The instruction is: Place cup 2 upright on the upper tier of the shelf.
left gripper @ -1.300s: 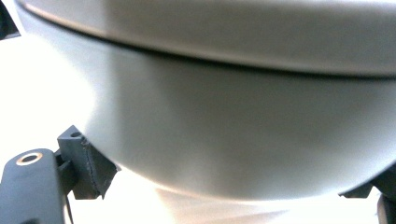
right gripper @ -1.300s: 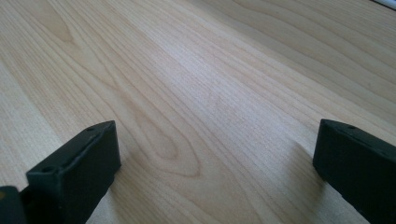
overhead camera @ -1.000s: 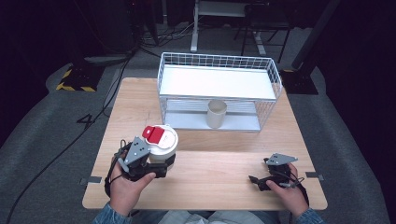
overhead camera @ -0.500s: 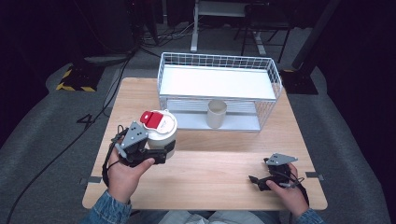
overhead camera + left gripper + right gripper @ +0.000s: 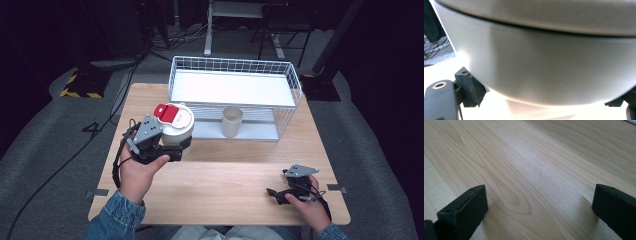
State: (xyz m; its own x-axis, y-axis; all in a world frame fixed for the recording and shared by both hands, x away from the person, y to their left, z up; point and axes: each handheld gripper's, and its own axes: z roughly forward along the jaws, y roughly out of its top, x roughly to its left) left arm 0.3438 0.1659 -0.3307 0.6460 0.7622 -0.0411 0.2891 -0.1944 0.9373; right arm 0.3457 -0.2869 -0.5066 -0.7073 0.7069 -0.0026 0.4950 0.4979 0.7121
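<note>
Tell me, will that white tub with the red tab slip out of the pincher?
Maybe. The white tub looks smooth and rounded where the left gripper clamps it, so it could slide. It is wide, with the jaws low on its side, so it might tip. It looks stiff, probably not squashy.

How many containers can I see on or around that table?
3: a white jar with a red-tabbed lid, gripped by the left gripper; a small beige cup standing by the basket's front; and the white wire basket at the table's far edge.
</note>
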